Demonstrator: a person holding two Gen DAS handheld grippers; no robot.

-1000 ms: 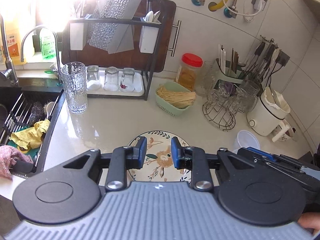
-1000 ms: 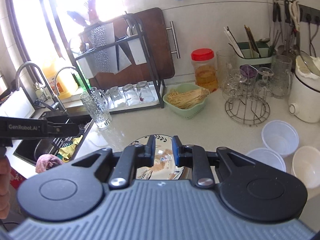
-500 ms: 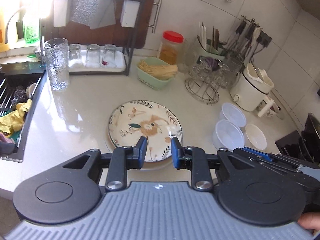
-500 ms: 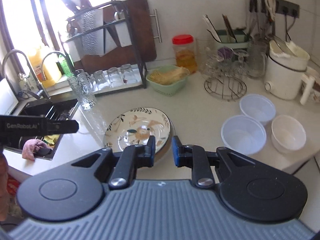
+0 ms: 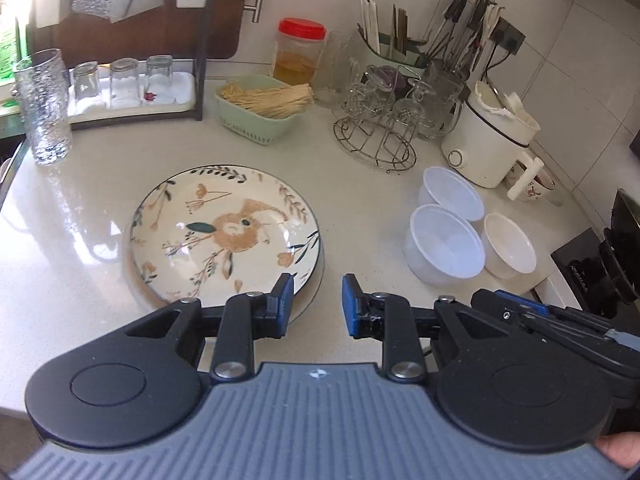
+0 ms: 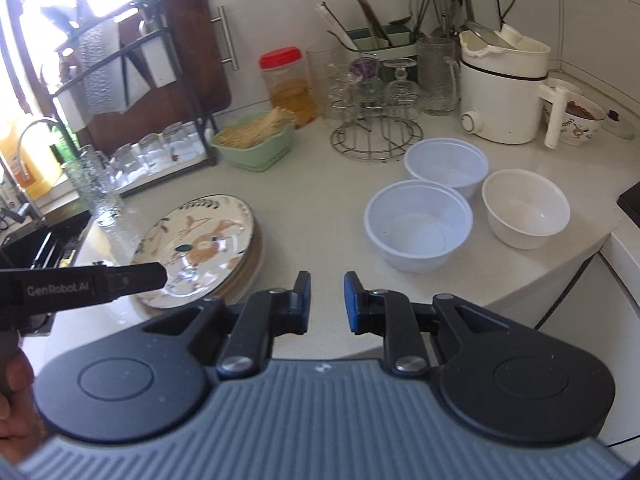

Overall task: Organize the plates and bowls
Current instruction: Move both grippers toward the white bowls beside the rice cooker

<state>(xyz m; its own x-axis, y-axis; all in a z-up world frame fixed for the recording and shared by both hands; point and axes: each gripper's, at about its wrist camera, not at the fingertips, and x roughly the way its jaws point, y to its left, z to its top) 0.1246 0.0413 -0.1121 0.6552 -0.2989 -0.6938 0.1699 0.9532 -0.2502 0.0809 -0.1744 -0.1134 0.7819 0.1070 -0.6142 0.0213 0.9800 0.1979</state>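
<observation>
A floral plate (image 5: 224,232) tops a small stack of plates in the middle of the counter, also visible in the right wrist view as the plate stack (image 6: 196,248). To its right stand two white plastic bowls (image 5: 450,194) (image 5: 444,248) and a cream bowl (image 5: 510,244). The right wrist view shows the same bowls (image 6: 446,166) (image 6: 418,226) (image 6: 526,208). My left gripper (image 5: 316,300) hovers over the plate's near right rim, shut and empty. My right gripper (image 6: 327,296) hangs between plates and bowls, jaws close together with nothing in them.
A dish rack with upturned glasses (image 5: 120,84), a tall glass (image 5: 44,108), a green basket of sticks (image 5: 260,112), a red-lidded jar (image 5: 298,52), a wire glass stand (image 5: 380,128) and a white cooker (image 5: 492,140) line the back. The sink (image 6: 40,240) lies left; the counter edge (image 6: 560,280) is right.
Both views have sunk toward the counter and tipped downward. The plate stack now shows whole and the three bowls have come into sight. The jaws have kept their narrow gap.
</observation>
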